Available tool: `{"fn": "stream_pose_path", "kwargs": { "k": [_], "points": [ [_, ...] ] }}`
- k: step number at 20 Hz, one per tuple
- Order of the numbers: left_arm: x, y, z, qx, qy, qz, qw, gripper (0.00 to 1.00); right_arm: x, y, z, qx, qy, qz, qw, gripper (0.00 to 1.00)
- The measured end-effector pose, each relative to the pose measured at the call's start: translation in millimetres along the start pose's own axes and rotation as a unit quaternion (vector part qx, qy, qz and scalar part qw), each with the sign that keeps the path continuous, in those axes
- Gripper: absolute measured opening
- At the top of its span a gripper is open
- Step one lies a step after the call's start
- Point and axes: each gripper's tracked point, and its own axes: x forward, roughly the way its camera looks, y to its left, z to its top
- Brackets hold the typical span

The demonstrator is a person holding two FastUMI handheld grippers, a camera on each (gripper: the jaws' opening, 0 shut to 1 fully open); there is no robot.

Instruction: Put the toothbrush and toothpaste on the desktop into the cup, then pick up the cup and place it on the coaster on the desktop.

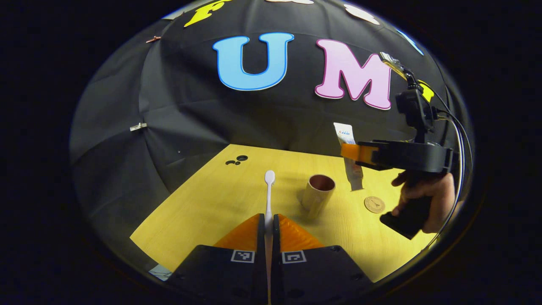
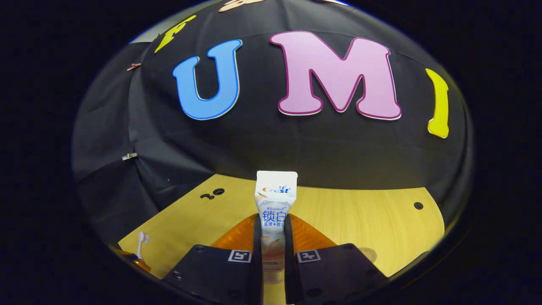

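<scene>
My left gripper [image 1: 268,220] is shut on a white toothbrush [image 1: 269,190], whose head points away over the yellow desktop [image 1: 203,207]. To its right stands a tan cup [image 1: 317,192], open and upright, with a round coaster [image 1: 374,204] further right. My right gripper [image 2: 269,231] is shut on a white toothpaste tube [image 2: 275,199], held upright above the desk. In the left gripper view that right gripper [image 1: 353,153], held by a hand [image 1: 427,192], hangs with the toothpaste tube [image 1: 349,156] above and right of the cup. The toothbrush [image 2: 142,243] head shows at the lower left of the right gripper view.
Small dark holes [image 1: 237,160] mark the desk's far left part, and another hole [image 2: 418,206] sits at the far right. The black cloth wall [image 1: 190,106] rises right behind the desk. Metal clips [image 1: 138,126] pin the cloth at the left.
</scene>
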Motion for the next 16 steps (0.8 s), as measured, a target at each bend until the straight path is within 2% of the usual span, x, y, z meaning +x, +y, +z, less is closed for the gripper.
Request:
{"fn": "stream_pose_path", "kwargs": {
  "k": [4, 8, 16],
  "points": [
    [2.7, 17.2, -0.7, -0.009, 0.003, 0.016, 1.0, 0.09, 36.0, 11.7, -2.1, -0.002, -0.028, 0.002, 1.0, 0.23],
    [4.0, 28.1, -1.9, -0.012, 0.004, 0.027, 1.0, 0.09, 59.7, 13.2, -21.5, -0.01, -0.03, -0.005, 0.999, 0.24],
    [8.5, 27.2, 1.2, -0.009, -0.002, 0.025, 1.0, 0.09, 79.0, 8.7, -52.7, -0.025, -0.036, -0.024, 0.999, 0.23]
  ]
}}
